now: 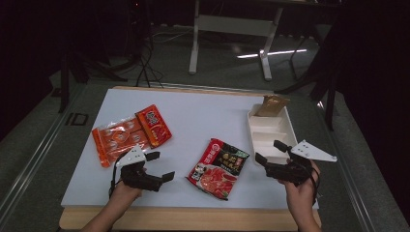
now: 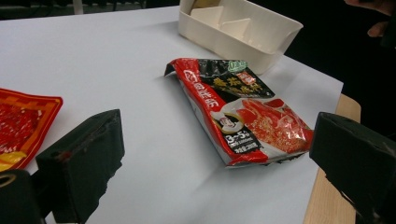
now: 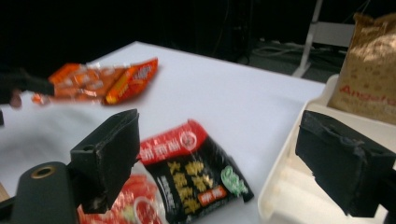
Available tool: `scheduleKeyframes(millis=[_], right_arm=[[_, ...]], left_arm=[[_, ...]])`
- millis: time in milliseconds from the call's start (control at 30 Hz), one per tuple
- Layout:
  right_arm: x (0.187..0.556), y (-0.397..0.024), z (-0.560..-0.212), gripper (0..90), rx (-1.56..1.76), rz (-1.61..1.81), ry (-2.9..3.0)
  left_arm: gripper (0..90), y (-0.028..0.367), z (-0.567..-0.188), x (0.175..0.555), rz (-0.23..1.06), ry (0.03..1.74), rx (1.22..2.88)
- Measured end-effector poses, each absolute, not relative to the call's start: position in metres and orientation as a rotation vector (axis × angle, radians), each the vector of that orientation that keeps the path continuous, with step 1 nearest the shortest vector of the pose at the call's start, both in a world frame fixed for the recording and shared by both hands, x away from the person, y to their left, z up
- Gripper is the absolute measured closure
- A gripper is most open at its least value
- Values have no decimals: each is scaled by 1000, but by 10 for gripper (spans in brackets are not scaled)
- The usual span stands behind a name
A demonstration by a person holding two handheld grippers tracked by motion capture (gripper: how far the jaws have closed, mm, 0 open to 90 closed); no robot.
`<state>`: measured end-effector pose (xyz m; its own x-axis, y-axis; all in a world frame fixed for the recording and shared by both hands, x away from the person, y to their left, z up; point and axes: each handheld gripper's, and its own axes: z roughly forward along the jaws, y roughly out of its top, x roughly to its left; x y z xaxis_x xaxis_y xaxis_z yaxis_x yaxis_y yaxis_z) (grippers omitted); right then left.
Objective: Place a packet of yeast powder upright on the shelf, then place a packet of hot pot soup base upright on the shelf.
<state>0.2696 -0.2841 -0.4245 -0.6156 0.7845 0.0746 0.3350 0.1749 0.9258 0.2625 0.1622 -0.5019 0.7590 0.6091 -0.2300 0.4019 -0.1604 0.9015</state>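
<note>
A red and black food packet (image 1: 218, 168) lies flat at the front middle of the white table (image 1: 203, 111); it also lies ahead in the left gripper view (image 2: 238, 109) and low between the jaws in the right gripper view (image 3: 187, 179). My left gripper (image 1: 160, 166) stands open at the front left, nothing between its jaws. To the packet's right, my right gripper (image 1: 270, 152) is open and empty, beside the white divided tray (image 1: 255, 131). A brown packet (image 1: 272, 105) stands upright in the tray's far compartment (image 3: 371, 70).
Two orange-red packets (image 1: 129, 134) lie at the left of the table, partly overlapping. The table's wooden front edge (image 1: 193, 217) runs just below my hands. A white frame's legs (image 1: 232, 38) stand on the dark floor beyond the table.
</note>
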Motion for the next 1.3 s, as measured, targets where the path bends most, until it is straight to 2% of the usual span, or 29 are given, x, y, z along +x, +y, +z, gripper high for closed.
scheduleKeyframes(millis=[333,400,467,533,567,633,667,700,733,767,1000,1100,1300], right_arm=[[256,-286,-436,135,1048,1458,2070],[254,-288,-434,136,1042,1468,2053],[253,-289,-434,136,1029,1483,2046],[252,-289,-433,137,1017,1498,2037],[251,-289,-433,137,1013,1500,2040],[251,-289,-433,136,1003,1512,2032],[250,-288,-433,137,995,1521,2037],[250,-288,-433,137,995,1521,2037],[250,-288,-434,137,992,1522,2043],[250,-286,-435,137,978,1533,2051],[253,-283,-439,138,967,1535,2082],[252,-282,-440,137,956,1531,2091],[251,-283,-439,137,951,1538,2086]], left_arm=[[46,153,-500,276,190,770,1834],[78,151,-501,280,183,775,1825],[151,148,-502,285,193,789,1847],[178,146,-503,288,183,791,1850],[250,145,-504,289,181,793,1853],[317,143,-505,291,210,808,1877],[417,142,-505,292,221,810,1895],[472,142,-505,292,221,810,1895],[472,137,-509,296,207,819,1936],[586,134,-511,298,211,830,1962],[830,112,-527,307,170,828,2103],[890,103,-531,307,171,819,2146],[895,93,-535,304,117,763,2202]])
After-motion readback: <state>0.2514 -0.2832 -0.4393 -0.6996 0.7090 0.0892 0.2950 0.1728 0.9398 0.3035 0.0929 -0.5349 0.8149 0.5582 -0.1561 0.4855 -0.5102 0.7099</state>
